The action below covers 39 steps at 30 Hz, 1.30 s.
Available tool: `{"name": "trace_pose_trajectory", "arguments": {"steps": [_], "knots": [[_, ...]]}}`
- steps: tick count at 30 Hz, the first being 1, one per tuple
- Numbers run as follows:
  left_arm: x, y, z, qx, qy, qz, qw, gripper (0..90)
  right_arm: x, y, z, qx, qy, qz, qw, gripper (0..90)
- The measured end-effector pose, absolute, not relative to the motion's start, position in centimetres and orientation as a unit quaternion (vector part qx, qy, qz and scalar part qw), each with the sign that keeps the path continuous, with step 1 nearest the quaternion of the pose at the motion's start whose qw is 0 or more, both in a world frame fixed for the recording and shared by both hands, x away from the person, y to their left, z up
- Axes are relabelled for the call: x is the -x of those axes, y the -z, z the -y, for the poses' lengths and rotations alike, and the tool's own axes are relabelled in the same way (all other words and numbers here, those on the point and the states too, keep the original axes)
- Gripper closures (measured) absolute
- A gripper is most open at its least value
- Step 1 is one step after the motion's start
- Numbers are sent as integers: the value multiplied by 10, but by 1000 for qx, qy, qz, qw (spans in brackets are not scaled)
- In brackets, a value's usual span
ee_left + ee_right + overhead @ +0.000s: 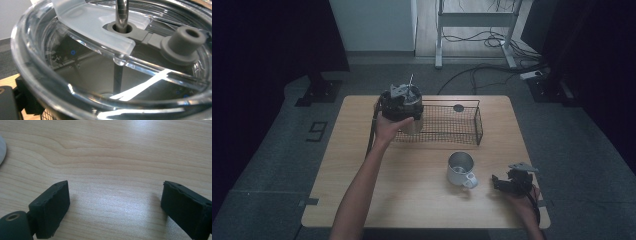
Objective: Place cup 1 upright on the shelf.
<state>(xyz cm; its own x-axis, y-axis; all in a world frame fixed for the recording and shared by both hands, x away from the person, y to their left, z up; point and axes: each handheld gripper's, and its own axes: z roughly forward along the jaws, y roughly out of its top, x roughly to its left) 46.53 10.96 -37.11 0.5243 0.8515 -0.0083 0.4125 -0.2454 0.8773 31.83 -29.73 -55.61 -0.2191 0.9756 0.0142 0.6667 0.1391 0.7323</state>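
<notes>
**Tumbler Held at the Basket's Corner, Second Gripper Idle**

A person's left gripper (401, 102) holds a tumbler (408, 120) with a clear lid (82, 37) and a metal straw (121, 12) at the near left corner of a wire basket (462, 131), which sits toward the far side of a wooden table (362, 165). In the left gripper view the camera looks straight down on the lid from very close, the straw rising through its grey seal; the jaws themselves are hidden, so the exact grip cannot be told, though the high view suggests the gripper is clasped on the tumbler's rim. Whether the tumbler stands inside the basket or just against its wall is unclear from above.

The right gripper (504, 182) rests near the table's front right edge, its jaws spread apart over bare wood and holding nothing. A white mug (460, 168) stands just to its left, apart from the basket.

The step in hand looks like moving the tumbler at the basket. The next move likely calls for a steady, upright carry so the straw and lid clear the wire rim without snagging.
</notes>
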Motion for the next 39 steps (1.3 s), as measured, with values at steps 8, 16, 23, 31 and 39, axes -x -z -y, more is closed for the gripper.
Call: {"name": "trace_pose_trajectory", "arguments": {"steps": [8, 16, 23, 31, 39], "knots": [[-476, 376, -109, -751, -235, -431, 442, 40, -318, 556, 297, -575, -316, -714, 245, 84], [-486, 377, -107, -753, -239, -432, 436, 40, -318, 556, 297, -576, -316, -713, 245, 86], [-497, 383, -105, -747, -234, -439, 442, 40, -318, 556, 298, -577, -316, -712, 246, 88], [-506, 391, -108, -745, -233, -448, 436, 40, -318, 556, 297, -577, -316, -712, 246, 88], [-511, 396, -107, -744, -238, -452, 430, 40, -318, 556, 297, -577, -316, -712, 246, 89]]}}
